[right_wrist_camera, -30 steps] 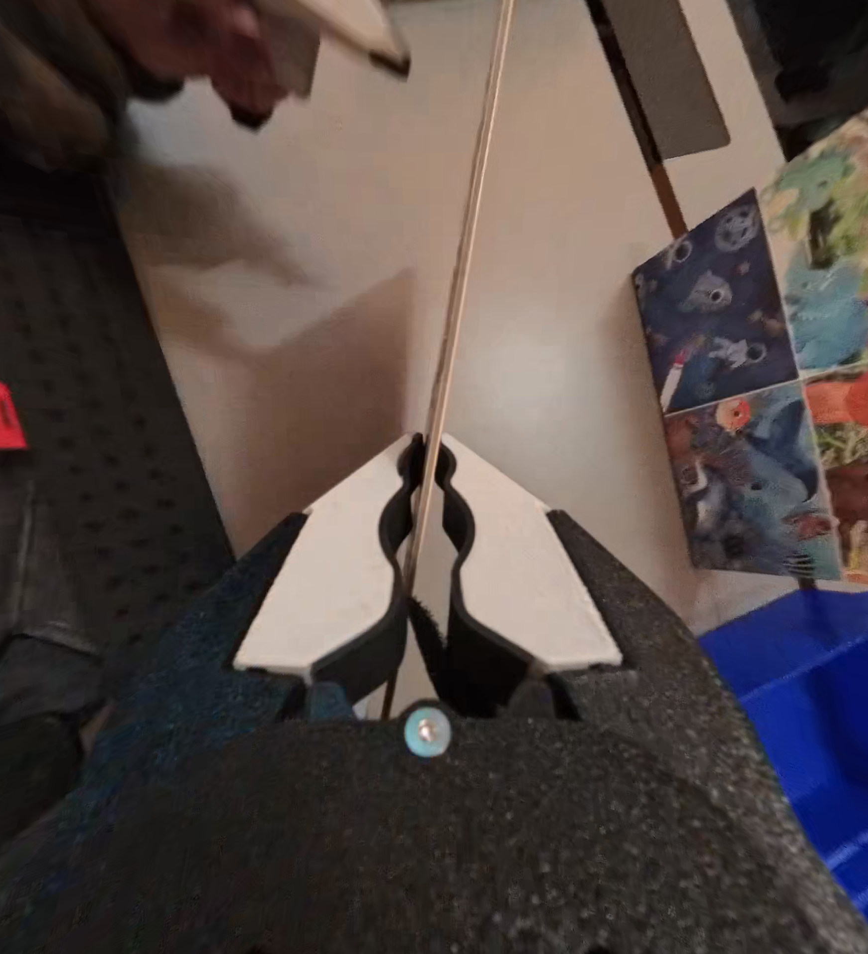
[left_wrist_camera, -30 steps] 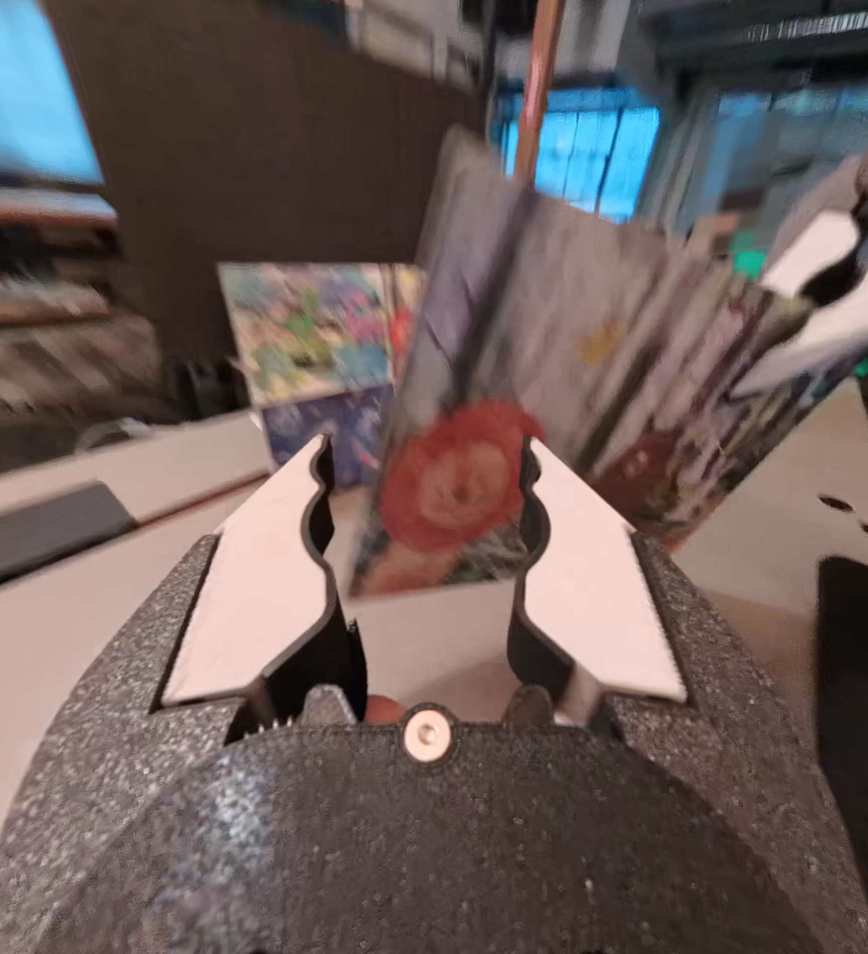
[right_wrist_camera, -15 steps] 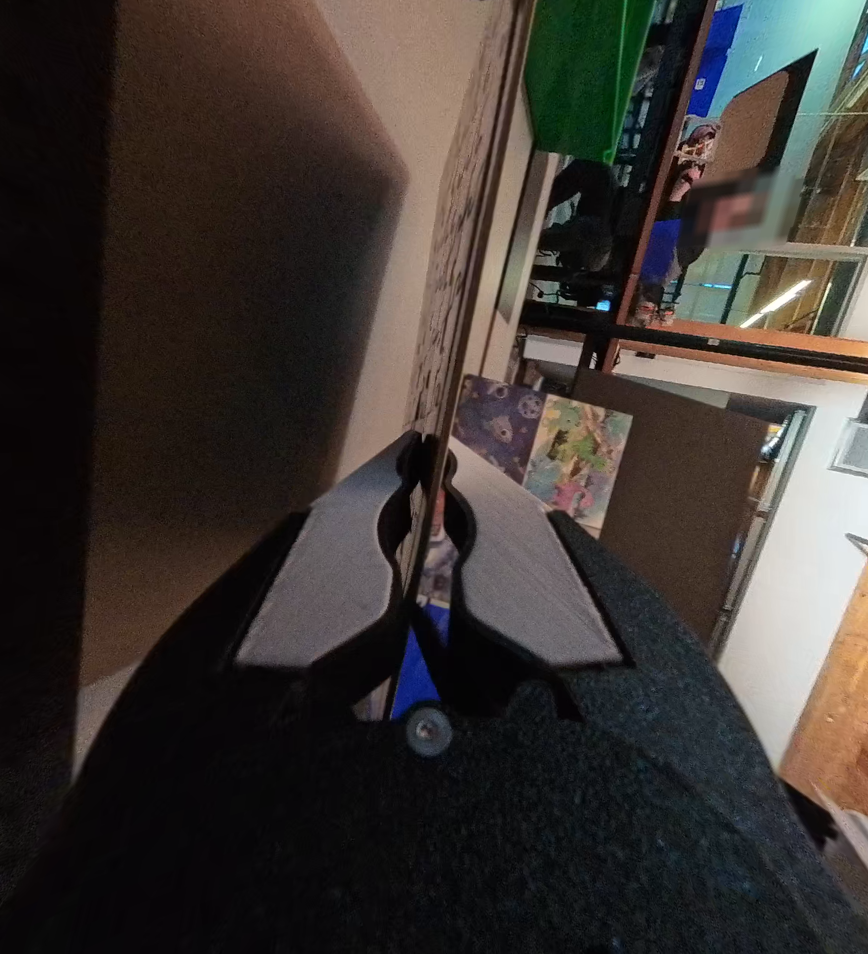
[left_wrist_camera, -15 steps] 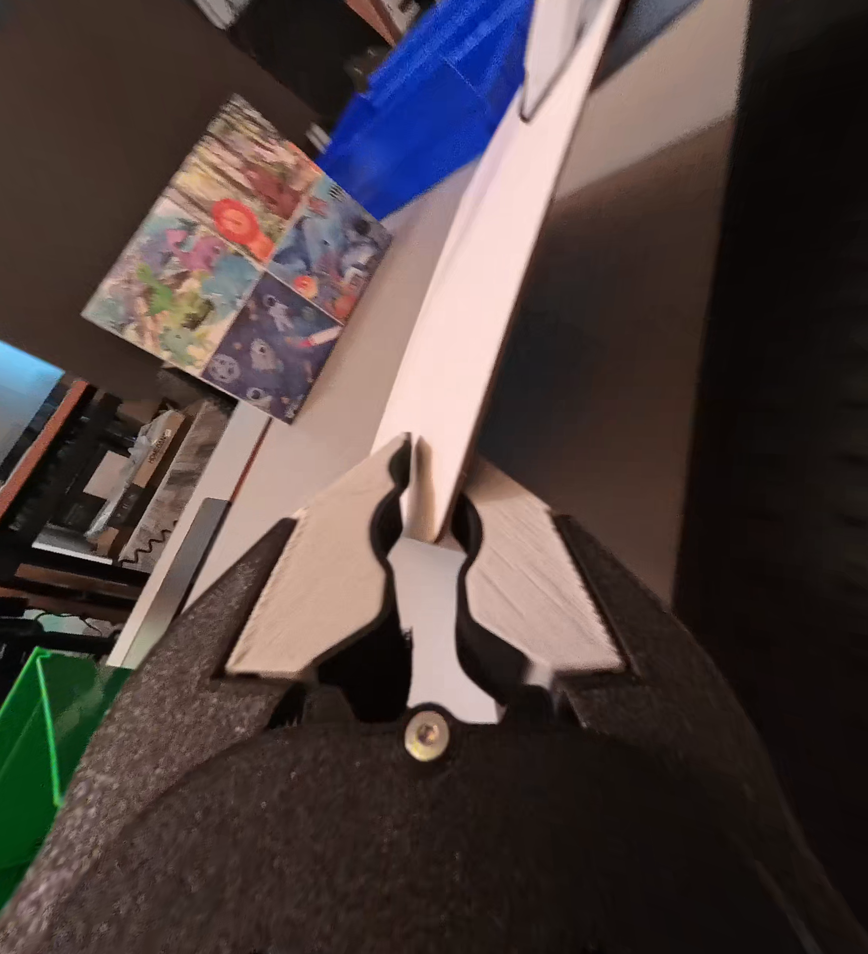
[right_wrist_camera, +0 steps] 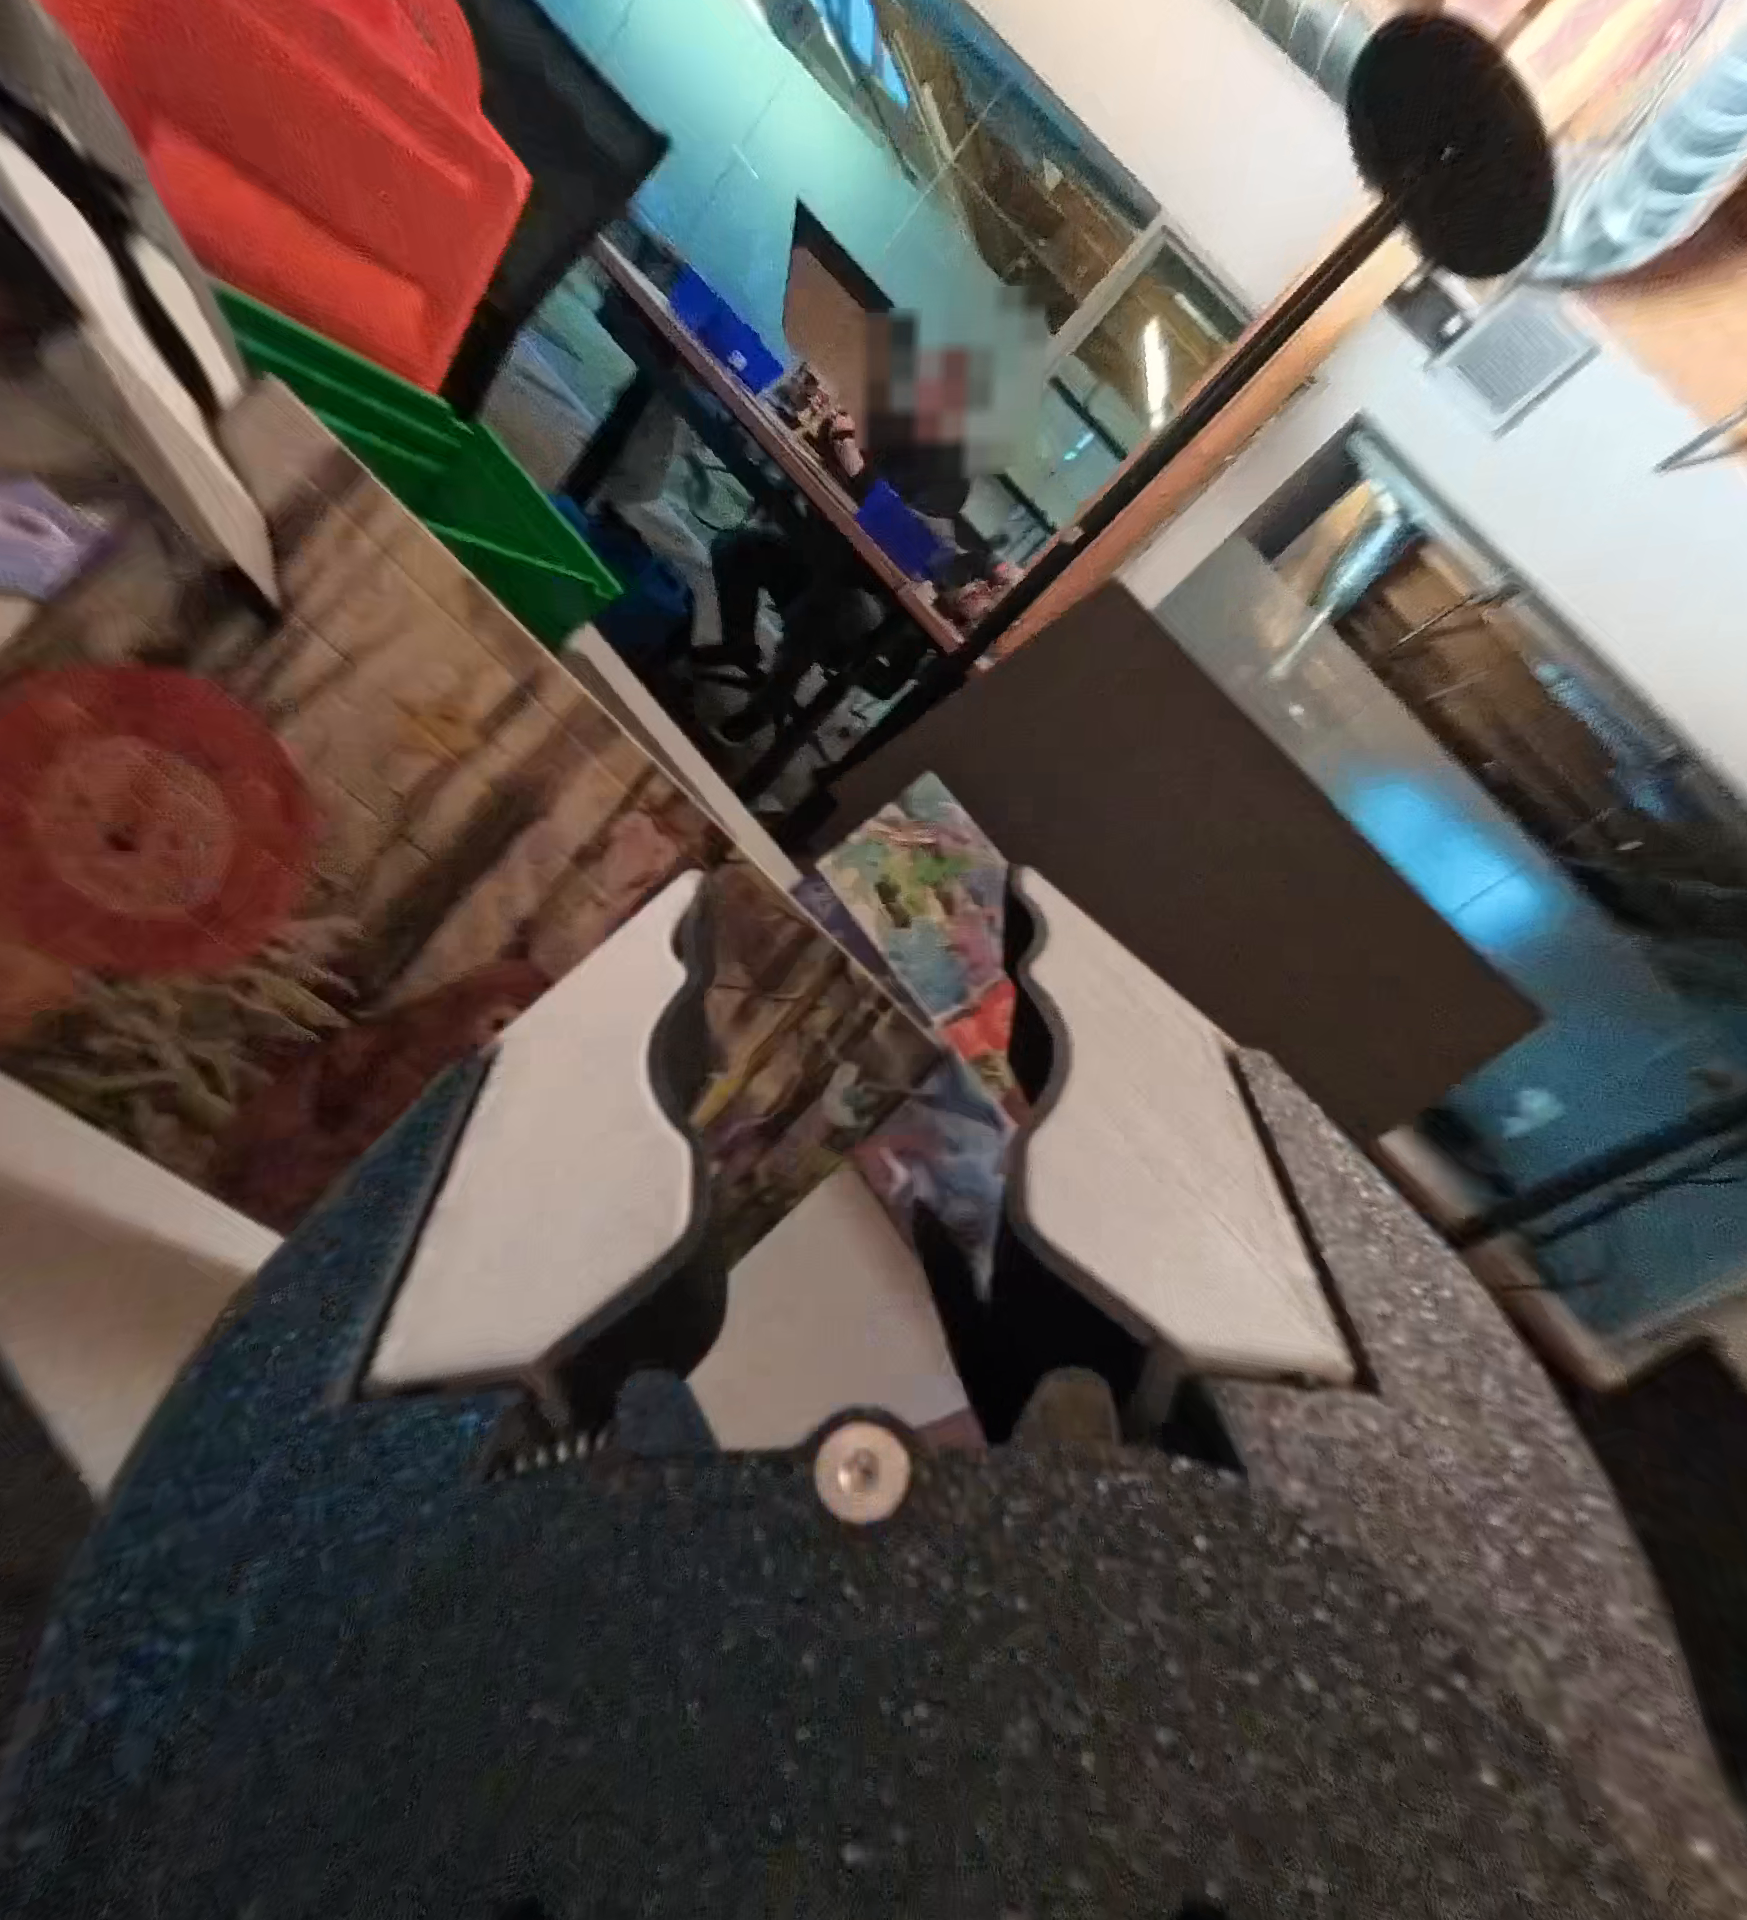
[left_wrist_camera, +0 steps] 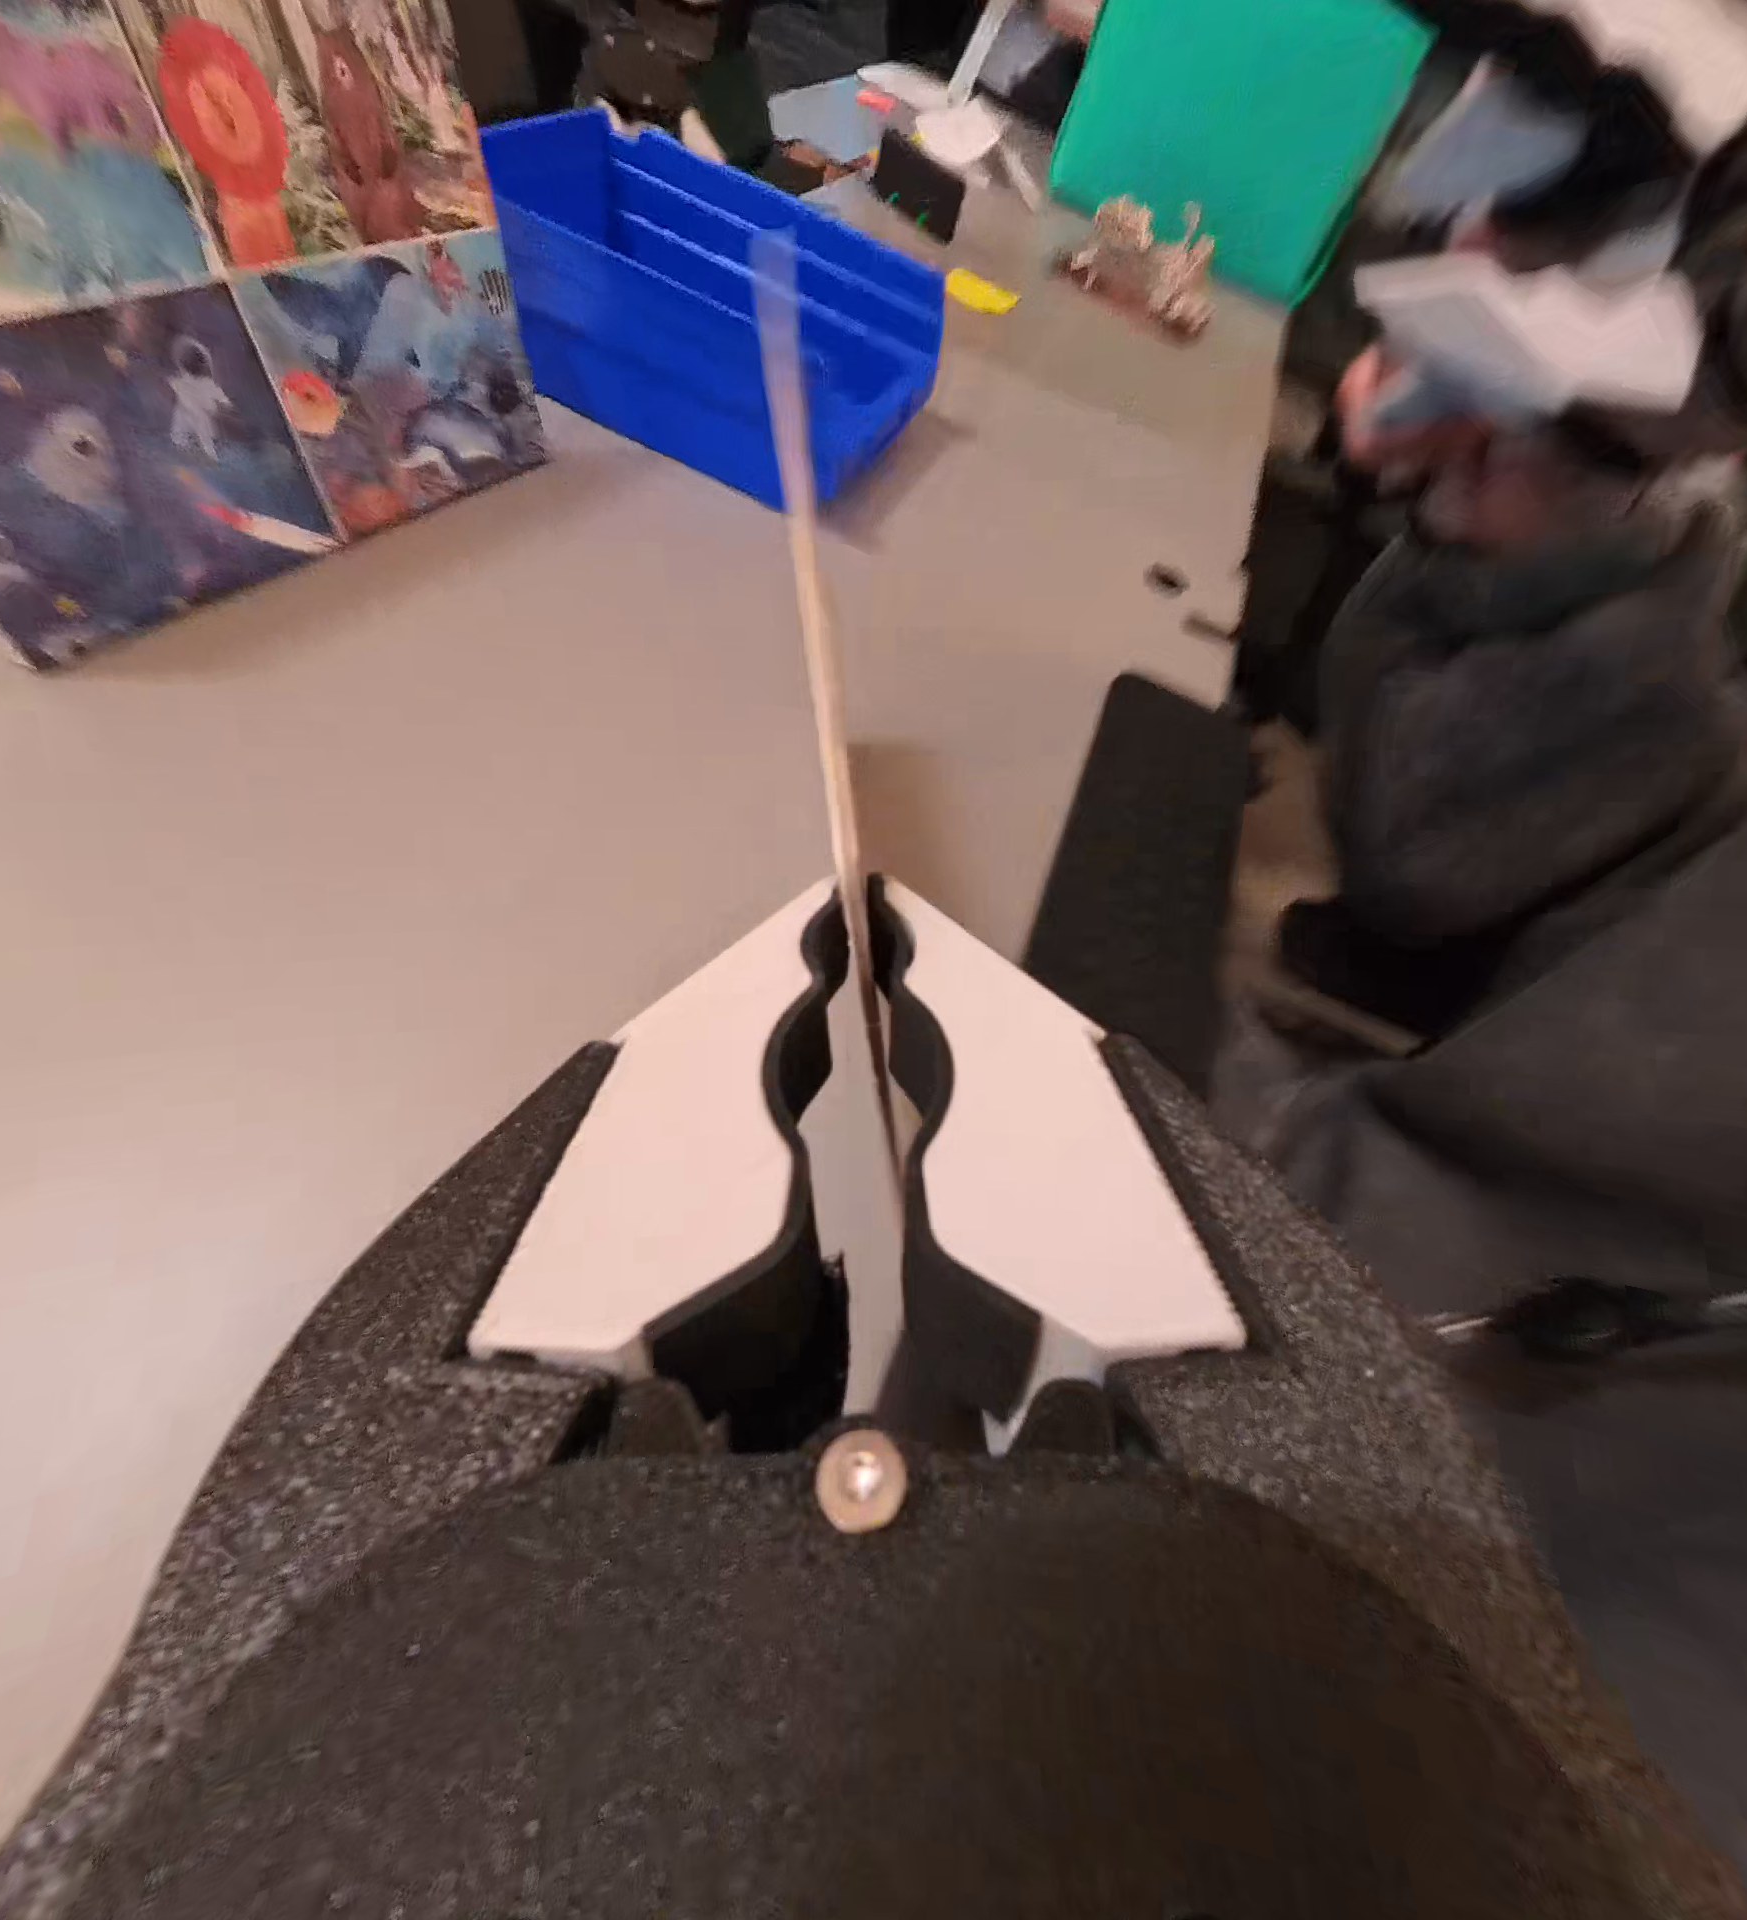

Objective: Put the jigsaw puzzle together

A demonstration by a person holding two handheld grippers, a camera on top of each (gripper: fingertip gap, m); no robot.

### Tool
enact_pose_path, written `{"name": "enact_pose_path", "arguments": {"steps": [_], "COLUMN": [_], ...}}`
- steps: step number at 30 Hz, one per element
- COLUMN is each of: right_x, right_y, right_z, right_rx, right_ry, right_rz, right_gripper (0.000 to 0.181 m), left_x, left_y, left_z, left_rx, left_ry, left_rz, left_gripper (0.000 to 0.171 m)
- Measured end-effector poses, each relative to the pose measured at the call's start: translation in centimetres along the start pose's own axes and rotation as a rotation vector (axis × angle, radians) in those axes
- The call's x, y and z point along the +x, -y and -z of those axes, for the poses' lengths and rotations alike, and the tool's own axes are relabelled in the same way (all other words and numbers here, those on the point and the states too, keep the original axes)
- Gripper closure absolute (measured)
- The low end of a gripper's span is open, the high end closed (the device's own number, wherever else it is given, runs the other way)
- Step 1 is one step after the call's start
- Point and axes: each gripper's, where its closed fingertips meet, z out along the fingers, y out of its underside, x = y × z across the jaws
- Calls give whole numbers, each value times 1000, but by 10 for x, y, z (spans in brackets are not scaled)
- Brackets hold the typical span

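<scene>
My left gripper (left_wrist_camera: 853, 894) is shut on a thin puzzle board (left_wrist_camera: 812, 582), which I see edge-on, upright above the beige table (left_wrist_camera: 329, 883). In the right wrist view the same board (right_wrist_camera: 329, 810) shows its picture side with a red round animal face. The left gripper's white fingers (right_wrist_camera: 121, 343) clamp its far edge at the upper left. My right gripper (right_wrist_camera: 853, 894) is open. The board's near corner lies between its fingers, and neither pad presses on it. The right gripper shows blurred at the upper right of the left wrist view (left_wrist_camera: 1575, 260).
A colourful puzzle box (left_wrist_camera: 173, 312) stands at the table's far left, also showing in the right wrist view (right_wrist_camera: 921, 904). A blue bin (left_wrist_camera: 723, 301) sits behind it, a green bin (left_wrist_camera: 1233, 135) farther back. A black mat (left_wrist_camera: 1139, 883) lies at the right edge. My hands' fingertips stand some 20 centimeters from each other.
The board passed from right to left: my left gripper closed on its edge, then my right gripper opened and let it go. Both grippers swung around with much blur.
</scene>
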Motion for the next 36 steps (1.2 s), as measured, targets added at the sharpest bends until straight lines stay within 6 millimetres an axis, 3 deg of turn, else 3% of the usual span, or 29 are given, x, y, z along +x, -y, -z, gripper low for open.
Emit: {"name": "enact_pose_path", "arguments": {"steps": [2,4,7,9,13,18,23,28,32,36], "right_x": [-14,-65,-134,-156,-168,-173,-183,-180,-165,-183], "right_y": [1,0,-6,-26,-34,-18,-19,4,54,47], "right_z": [-4,-13,-39,-63,-80,-90,-104,-108,-98,-120], "right_rx": [-24,-42,-33,-110,-128,-96,-130,-60,88,-32], "right_ry": [127,357,455,384,377,389,381,362,575,582], "right_rz": [-225,-382,-497,-512,-533,-529,-537,-449,-478,-323], "right_gripper": [115,112,115,107,103,100,99,101,101,89], "left_x": [1,-3,-3,2,10,19,9,2,-2,10], "left_y": [9,6,-4,-11,-15,-10,-20,-25,-26,-19], "left_z": [0,-4,-14,-19,-13,8,28,55,56,52], "left_rx": [20,31,70,98,177,308,352,399,334,330], "left_ry": [-83,-100,-138,-170,-178,-256,-199,-164,-112,-144], "left_rz": [130,186,264,284,247,228,197,199,136,106], "left_gripper": [167,167,169,166,153,153,155,162,165,165]}}
